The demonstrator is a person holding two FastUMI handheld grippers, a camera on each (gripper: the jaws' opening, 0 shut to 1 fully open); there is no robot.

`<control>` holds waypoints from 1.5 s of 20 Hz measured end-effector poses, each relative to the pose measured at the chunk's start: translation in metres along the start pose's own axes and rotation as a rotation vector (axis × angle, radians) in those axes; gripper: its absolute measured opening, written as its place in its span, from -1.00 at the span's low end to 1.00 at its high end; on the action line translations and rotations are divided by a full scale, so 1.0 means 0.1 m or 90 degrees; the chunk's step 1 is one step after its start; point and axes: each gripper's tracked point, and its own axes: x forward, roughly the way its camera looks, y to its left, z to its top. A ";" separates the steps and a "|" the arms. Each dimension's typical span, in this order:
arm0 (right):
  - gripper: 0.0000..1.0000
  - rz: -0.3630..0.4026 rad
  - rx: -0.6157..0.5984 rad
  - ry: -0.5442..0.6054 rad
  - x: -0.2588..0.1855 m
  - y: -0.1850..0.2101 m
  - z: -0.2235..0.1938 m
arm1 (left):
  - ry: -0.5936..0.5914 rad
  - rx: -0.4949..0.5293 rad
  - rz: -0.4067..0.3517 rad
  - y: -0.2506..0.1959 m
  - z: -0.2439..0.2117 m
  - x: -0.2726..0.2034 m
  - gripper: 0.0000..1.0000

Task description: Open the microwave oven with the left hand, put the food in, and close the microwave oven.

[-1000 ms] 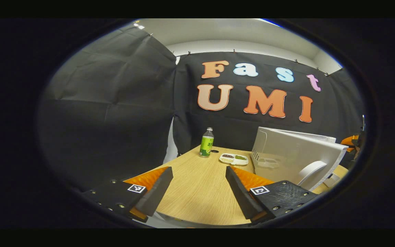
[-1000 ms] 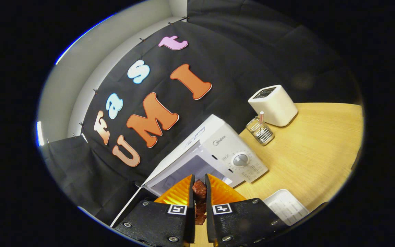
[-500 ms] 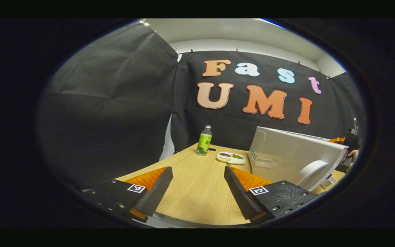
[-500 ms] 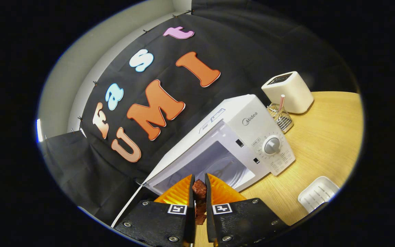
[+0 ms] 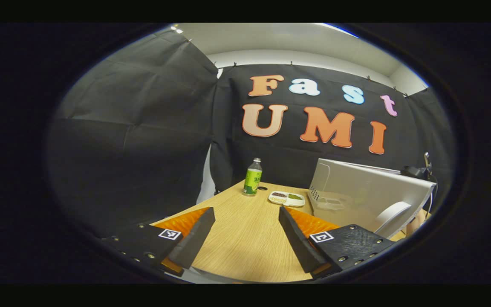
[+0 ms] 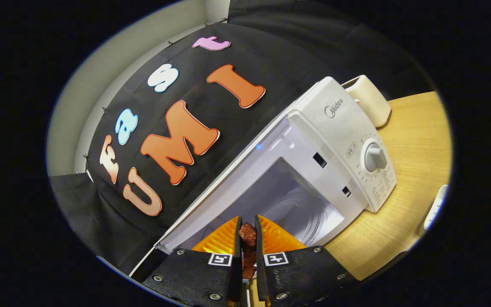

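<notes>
Your white microwave (image 6: 339,140) stands on the tabletop (image 6: 407,179), its door (image 5: 369,194) swung wide open and its cavity bare. A dark reddish piece of food (image 6: 247,236) sits pinched between your right fingers (image 6: 267,232), just before the opening.

Both views face the microwave (image 6: 335,140); right much nearer.

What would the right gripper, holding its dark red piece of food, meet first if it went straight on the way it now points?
Probably the open cavity of the white microwave oven: the right gripper with the dark red food piece points into it. Depth is unclear, but nothing seems to block the way.
</notes>
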 end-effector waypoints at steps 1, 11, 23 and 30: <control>-0.75 -0.009 -0.005 0.010 0.10 0.00 -0.09 | 0.005 0.003 0.001 0.00 0.00 0.03 0.85; -0.66 -0.064 -0.044 0.039 0.72 -0.26 -0.36 | -0.005 0.009 -0.002 -0.03 0.07 0.09 0.85; 0.89 -0.140 -0.293 0.035 0.34 -0.63 -0.03 | -0.014 0.010 -0.010 -0.03 0.07 0.10 0.85; 0.89 -0.096 -0.357 0.039 -0.20 -0.48 0.19 | -0.016 0.017 -0.026 -0.02 0.06 0.10 0.85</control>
